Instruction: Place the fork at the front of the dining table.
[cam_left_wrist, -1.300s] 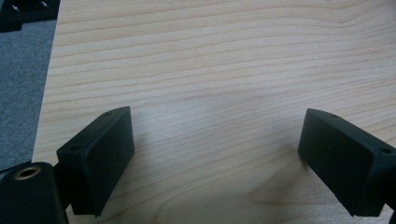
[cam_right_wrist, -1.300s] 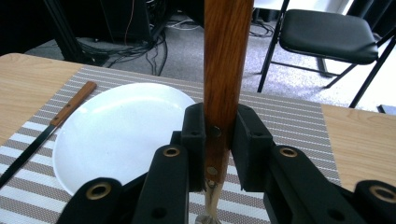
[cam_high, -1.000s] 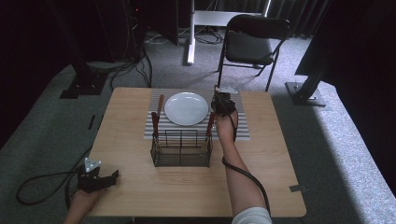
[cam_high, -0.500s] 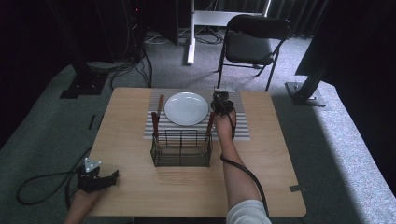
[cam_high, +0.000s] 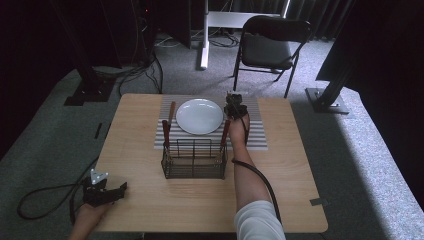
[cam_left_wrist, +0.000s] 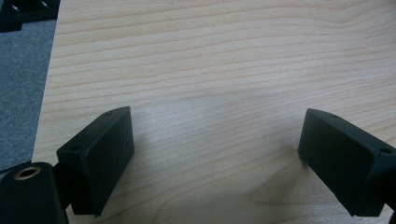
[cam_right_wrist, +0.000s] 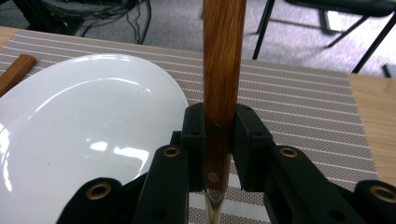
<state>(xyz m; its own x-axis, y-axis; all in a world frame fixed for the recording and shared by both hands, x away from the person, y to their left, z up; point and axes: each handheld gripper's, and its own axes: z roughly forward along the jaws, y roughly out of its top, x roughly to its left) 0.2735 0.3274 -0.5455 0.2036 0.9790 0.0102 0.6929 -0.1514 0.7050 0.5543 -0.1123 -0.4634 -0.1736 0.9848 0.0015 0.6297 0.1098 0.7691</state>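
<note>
1. Far left first: my left gripper (cam_high: 107, 192) sits on the near-left corner of the table (cam_high: 280, 190) in the high view, hand behind it, cable trailing off the edge to the floor. From up there I can't read its jaws at all.
2. The left gripper view sorts that out: the two black pads stand wide apart with just bare wood grain between them, holding nothing.
3. Moving right in the high view, there's a wire basket (cam_high: 194, 159) in the middle of the table, with a wooden-handled piece (cam_high: 166, 132) standing at its left end and another wooden handle (cam_high: 171, 111) lying on the striped placemat (cam_high: 252, 132) beyond it.
4. The white plate (cam_high: 199, 116) sits on that mat, just beyond the basket.
5. Right of the plate my right gripper (cam_high: 235, 107) is over the mat's right part, forearm reaching past the basket's right end.
6. The right gripper view gives what the overhead can't: the jaws are clamped tight on a wooden-handled utensil (cam_right_wrist: 223, 56), rivets showing between the pads, metal part hanging down near the camera. It's upright, just right of the plate (cam_right_wrist: 84, 135). Which utensil it is, I can't tell.
</note>
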